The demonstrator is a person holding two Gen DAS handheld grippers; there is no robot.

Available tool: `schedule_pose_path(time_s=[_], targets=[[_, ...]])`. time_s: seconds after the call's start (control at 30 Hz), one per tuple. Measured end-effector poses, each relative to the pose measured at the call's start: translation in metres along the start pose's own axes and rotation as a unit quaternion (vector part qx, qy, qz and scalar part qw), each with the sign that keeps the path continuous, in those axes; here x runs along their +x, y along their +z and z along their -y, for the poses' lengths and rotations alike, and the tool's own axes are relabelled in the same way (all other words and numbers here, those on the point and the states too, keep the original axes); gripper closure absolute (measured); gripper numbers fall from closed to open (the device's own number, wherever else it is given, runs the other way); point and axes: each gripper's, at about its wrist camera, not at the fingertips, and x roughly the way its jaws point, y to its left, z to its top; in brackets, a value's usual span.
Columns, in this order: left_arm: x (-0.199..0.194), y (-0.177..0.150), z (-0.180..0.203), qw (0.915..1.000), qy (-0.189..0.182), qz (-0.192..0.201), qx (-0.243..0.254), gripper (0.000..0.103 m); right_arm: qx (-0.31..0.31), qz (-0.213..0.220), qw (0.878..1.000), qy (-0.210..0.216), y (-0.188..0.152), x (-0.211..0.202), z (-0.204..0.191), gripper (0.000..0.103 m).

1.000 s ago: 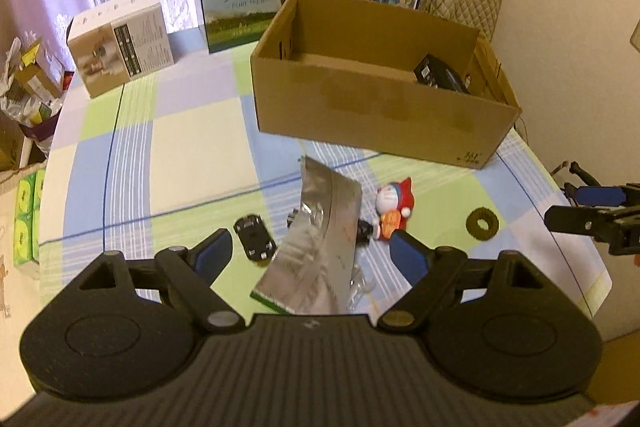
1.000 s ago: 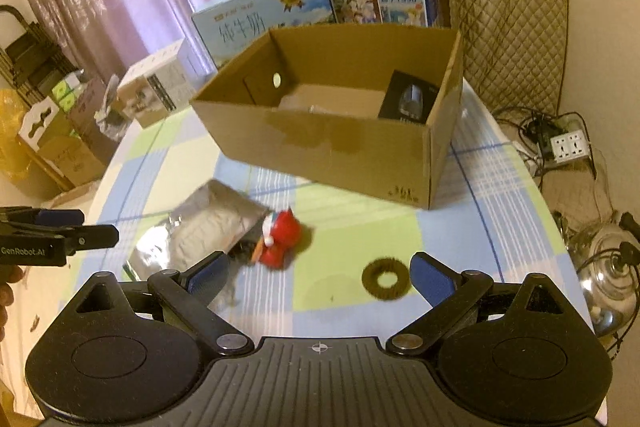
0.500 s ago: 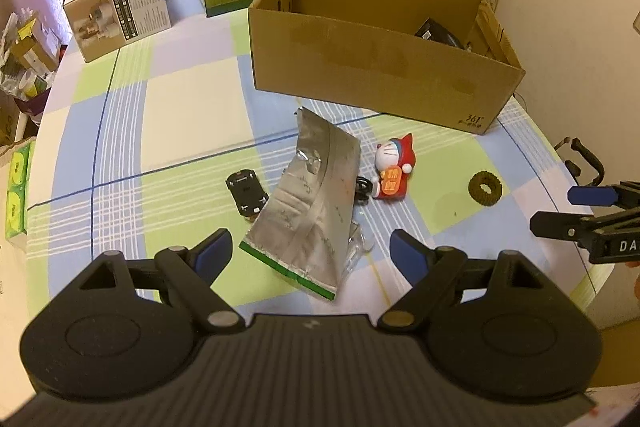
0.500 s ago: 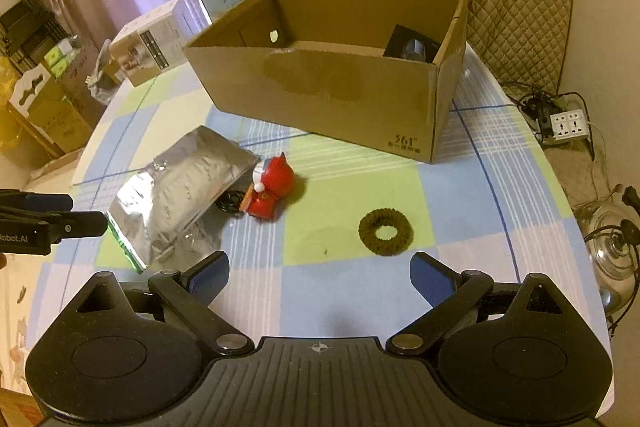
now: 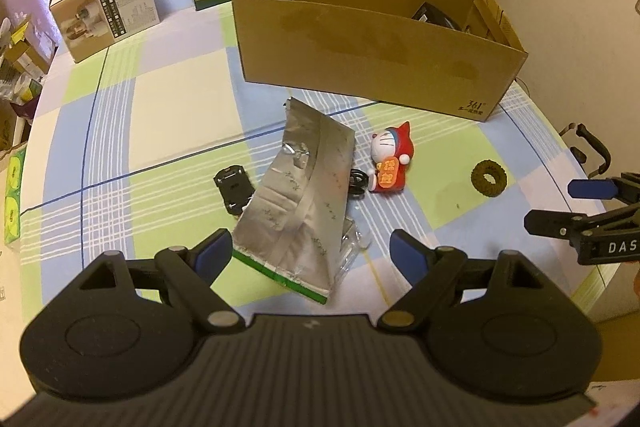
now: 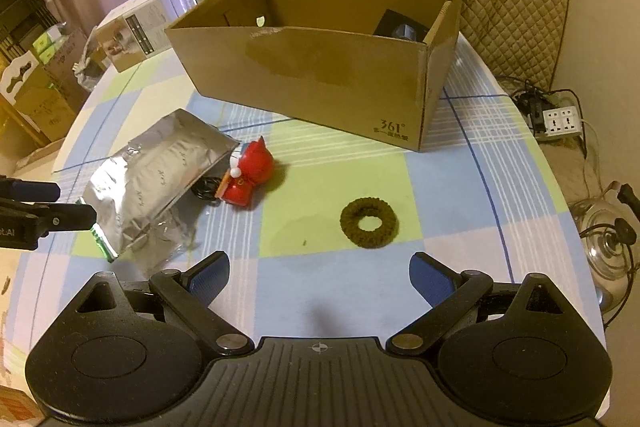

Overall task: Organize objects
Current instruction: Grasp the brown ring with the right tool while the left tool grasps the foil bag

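Covering the surface, a checked cloth carries everything. Open cardboard box stands at the far side, a dark item inside near its right end. Silver foil pouch lies in front of the box, partly over a small black clip. Red-hooded cat figurine lies just right of the pouch. Brown hair ring sits apart, further right. Left gripper jaws released, spread above the pouch's near edge. Right gripper jaws released, nothing between them, the ring just beyond.
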Motion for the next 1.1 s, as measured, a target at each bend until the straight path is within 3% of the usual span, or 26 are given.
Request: schedule_pose_path(time_s=[0.43, 0.87, 1.1], targets=[[0.014, 0.013, 0.01, 0.9998, 0.009, 0.002, 0.017, 0.02, -0.007, 0.009, 1.0, -0.022, 0.008, 0.025, 0.022, 0.011], [0.029, 0.022, 0.009, 0.9997, 0.013, 0.0, 0.022, 0.02, -0.042, -0.001, 0.999, -0.032, 0.008, 0.075, 0.034, 0.033], [0.038, 0.028, 0.009, 0.9994, 0.013, -0.006, 0.03, 0.02, -0.057, 0.002, 0.997, -0.043, 0.002, 0.091, 0.036, 0.04]])
